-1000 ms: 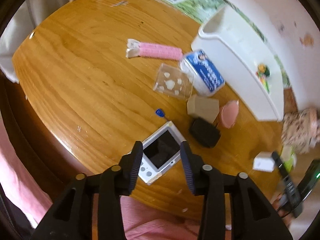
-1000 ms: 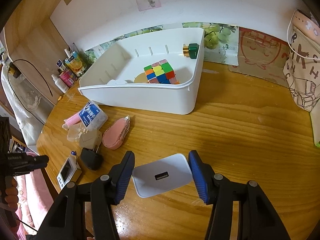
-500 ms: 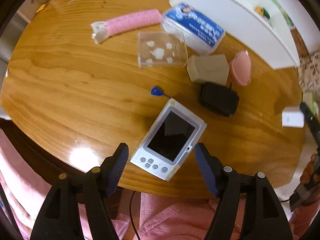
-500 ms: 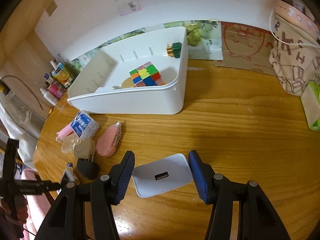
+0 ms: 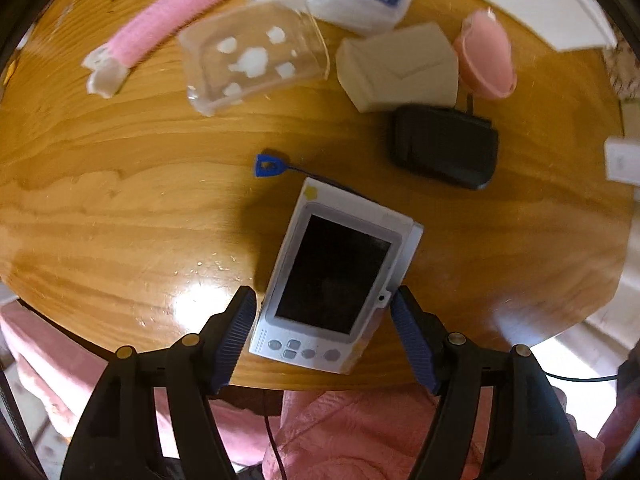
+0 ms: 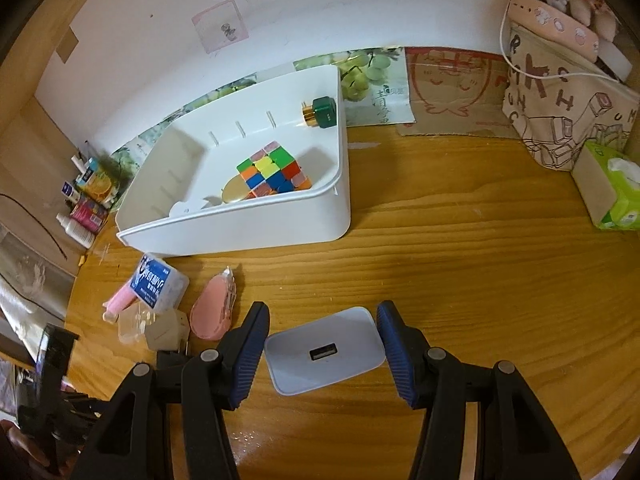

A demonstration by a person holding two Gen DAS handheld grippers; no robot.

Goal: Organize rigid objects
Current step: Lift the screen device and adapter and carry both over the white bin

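A white handheld device with a dark screen lies near the table's front edge. My left gripper points down over it, open, one finger on each side of its lower half and a small gap on the left. My right gripper is shut on a white USB charger just over the wooden table. Behind it stands a white bin holding a colour cube and a green bottle.
Beyond the device lie a blue tag, a black adapter, a beige box, a pink oval case, a clear case and a pink roller. A tissue box and bag stand at the right.
My left gripper opened wide, rolled and came down around the white device, which now fills more of the view. The right gripper rolled a little and kept its grip on the charger.
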